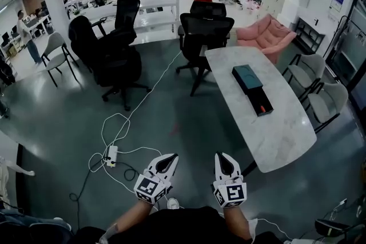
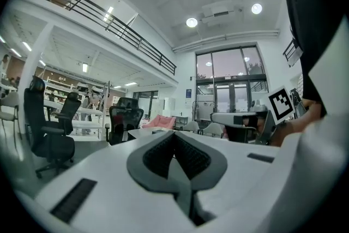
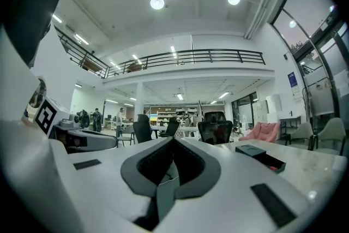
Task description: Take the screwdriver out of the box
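A dark flat box (image 1: 260, 101) lies open on the white marble table (image 1: 274, 140), with its lid (image 1: 247, 78) beside it on the far side. A small red part of the screwdriver (image 1: 262, 108) shows inside the box. In the right gripper view the box (image 3: 260, 155) sits ahead to the right, well out of reach. My left gripper (image 1: 170, 158) and right gripper (image 1: 221, 157) are held low in front of me over the floor, short of the table. Both are shut and empty, and both point level, the left gripper (image 2: 174, 135) and the right gripper (image 3: 173, 140) alike.
Black office chairs (image 1: 117, 54) stand to the left of the table and another black chair (image 1: 203, 31) at its far end. A white cable and power strip (image 1: 112, 154) lie on the floor near my left gripper. Grey chairs (image 1: 326, 101) and a pink sofa (image 1: 266, 34) are on the right.
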`<state>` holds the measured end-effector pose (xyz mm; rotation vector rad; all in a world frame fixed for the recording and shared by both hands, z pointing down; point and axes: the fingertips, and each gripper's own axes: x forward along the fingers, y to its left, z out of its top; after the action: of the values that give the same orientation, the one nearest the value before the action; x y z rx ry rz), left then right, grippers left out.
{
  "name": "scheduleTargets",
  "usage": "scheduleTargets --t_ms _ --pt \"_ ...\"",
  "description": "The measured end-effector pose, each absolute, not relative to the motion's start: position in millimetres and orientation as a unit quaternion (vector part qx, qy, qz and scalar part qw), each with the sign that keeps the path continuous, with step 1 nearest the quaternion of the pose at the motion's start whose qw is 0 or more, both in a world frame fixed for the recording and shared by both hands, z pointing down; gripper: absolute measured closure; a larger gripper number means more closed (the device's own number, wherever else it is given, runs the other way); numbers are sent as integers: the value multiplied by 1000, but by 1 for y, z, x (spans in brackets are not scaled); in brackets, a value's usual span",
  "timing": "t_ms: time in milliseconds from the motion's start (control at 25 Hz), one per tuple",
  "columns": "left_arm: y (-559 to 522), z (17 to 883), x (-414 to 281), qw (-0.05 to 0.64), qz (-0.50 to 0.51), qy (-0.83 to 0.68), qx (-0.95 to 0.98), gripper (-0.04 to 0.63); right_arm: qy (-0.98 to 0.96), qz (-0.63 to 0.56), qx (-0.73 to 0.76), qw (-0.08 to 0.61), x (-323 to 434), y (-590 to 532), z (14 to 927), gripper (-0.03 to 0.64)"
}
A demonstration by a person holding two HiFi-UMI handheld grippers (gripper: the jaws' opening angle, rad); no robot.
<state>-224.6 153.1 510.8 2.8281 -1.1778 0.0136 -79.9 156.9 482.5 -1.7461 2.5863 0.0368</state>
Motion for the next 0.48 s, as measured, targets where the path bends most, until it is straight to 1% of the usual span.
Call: scheduleTargets --t_ms 240,480 --pt "150 508 -249 42 -9 -387 921 589 823 11 -569 2 -99 162 486 594" --pt "141 515 -259 51 -9 -387 920 589 822 8 -569 -7 -109 153 492 594"
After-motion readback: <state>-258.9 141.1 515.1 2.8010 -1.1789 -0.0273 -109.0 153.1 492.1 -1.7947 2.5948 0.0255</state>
